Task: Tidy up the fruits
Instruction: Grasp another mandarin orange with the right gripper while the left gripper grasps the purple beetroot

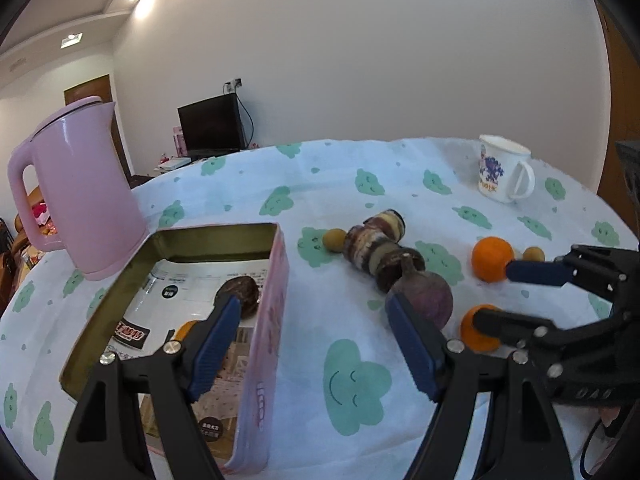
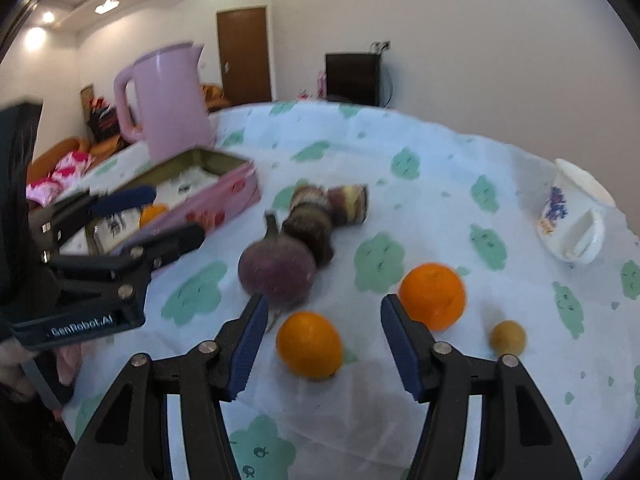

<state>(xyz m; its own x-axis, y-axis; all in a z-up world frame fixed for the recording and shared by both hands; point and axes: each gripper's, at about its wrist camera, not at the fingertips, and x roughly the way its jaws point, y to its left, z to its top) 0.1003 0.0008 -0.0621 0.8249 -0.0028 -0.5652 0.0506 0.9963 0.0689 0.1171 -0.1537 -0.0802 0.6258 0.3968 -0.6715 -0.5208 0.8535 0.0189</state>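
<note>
A pink tin box (image 1: 276,308) lies open on the table, holding a dark round fruit (image 1: 240,294) and an orange (image 1: 186,330). My left gripper (image 1: 316,340) is open and empty, straddling the box's right wall. A purple round fruit (image 1: 426,300) lies by its right finger. My right gripper (image 2: 322,340) is open, and a near orange (image 2: 310,344) lies between its fingertips. A second orange (image 2: 434,294) and a small yellow-brown fruit (image 2: 508,338) lie to the right. The right gripper also shows in the left wrist view (image 1: 504,296).
A pink kettle (image 1: 80,192) stands behind the box. A white printed mug (image 1: 502,170) stands at the far right. A banded brown-and-cream root piece (image 1: 380,248) and another small yellow-brown fruit (image 1: 334,239) lie mid-table. The tablecloth (image 1: 360,184) has green cloud prints.
</note>
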